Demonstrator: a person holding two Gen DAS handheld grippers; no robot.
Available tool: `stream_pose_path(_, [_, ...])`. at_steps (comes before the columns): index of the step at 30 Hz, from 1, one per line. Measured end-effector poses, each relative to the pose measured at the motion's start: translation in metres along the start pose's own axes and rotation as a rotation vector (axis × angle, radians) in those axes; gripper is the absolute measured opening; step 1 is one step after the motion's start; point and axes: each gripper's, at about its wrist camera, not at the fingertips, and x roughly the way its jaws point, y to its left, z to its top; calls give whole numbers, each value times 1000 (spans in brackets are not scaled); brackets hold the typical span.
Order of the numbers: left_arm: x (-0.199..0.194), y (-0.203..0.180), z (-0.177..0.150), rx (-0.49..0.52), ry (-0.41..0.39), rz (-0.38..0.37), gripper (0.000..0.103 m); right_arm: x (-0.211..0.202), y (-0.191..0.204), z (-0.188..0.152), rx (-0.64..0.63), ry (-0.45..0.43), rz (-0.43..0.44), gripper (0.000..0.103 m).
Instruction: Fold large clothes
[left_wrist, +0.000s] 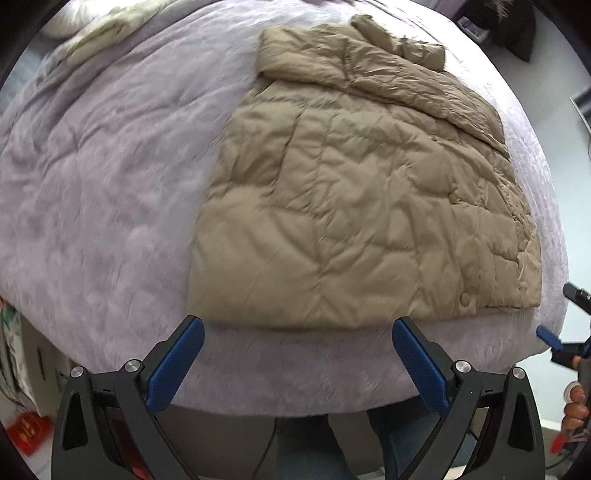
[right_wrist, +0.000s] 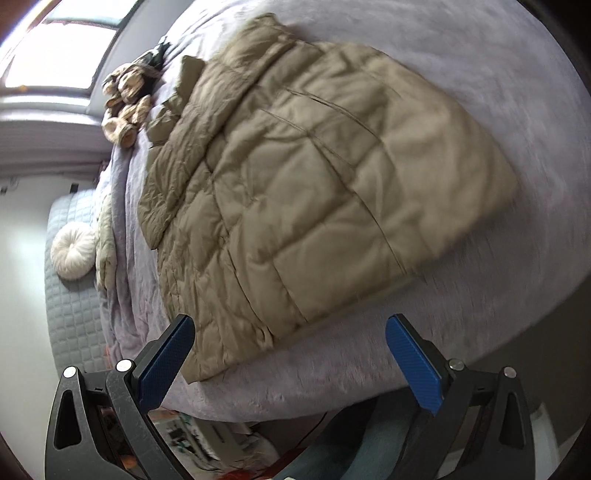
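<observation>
A tan quilted puffer jacket (left_wrist: 354, 192) lies flat on a bed covered by a pale lilac blanket (left_wrist: 103, 192), its hem toward the near edge of the bed and its collar end toward the far side. A sleeve is folded across the upper part of the jacket, and a row of snaps runs down the side nearest the bed's right edge. In the right wrist view the same jacket (right_wrist: 314, 192) fills the middle of the blanket (right_wrist: 517, 295), with one corner of the hem almost at the near edge.

Around it: a cluster of beige plush toys (right_wrist: 125, 107) sits at the far end of the bed beside the jacket's collar end, just apart from the cloth, and a round white cushion (right_wrist: 72, 254) rests on a grey quilted surface off to the side. A crumpled pale bundle (left_wrist: 99, 33) lies at the far corner of the bed, well apart from the jacket. Nothing lies on the jacket itself (both views are somewhat blurred).

The left hand-held gripper (left_wrist: 295, 332) hovers over the near edge of the bed just short of the hem, its blue-padded jaws spread wide and gripping nothing. The right hand-held gripper (right_wrist: 290, 328) is likewise spread wide and empty, one finger hanging by the jacket's near corner; contact cannot be told.
</observation>
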Motion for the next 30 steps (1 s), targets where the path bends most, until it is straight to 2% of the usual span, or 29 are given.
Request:
stream_pose_path(6, [13,32,-19,-160,34,-88,102,4,-31,-9,104,29,-24,103])
stream_pose_path(9, [28,38,-23,-226,63,-106,102,7,-42,-6,125,45,-40,103])
stream_pose_path(15, [52,33,-22,-264,86,-139,102,11,-71,1,197,72,-28,103])
stream_pose_path(18, [60,34,-17,-304,75,-223,102,13,-86,7,246,62,8,103])
stream_pose_path(20, [74,35,-11,-326,97,-261,102,16,-95,12,282,47,45,103])
stream_pose_path(23, [94,35,0,-362,130,-286,102,24,-109,22,348,17,115,103])
stream_pose_path(30, [112,19,21,-379,99,-309,102,54,-123,51,467,-47,253,102])
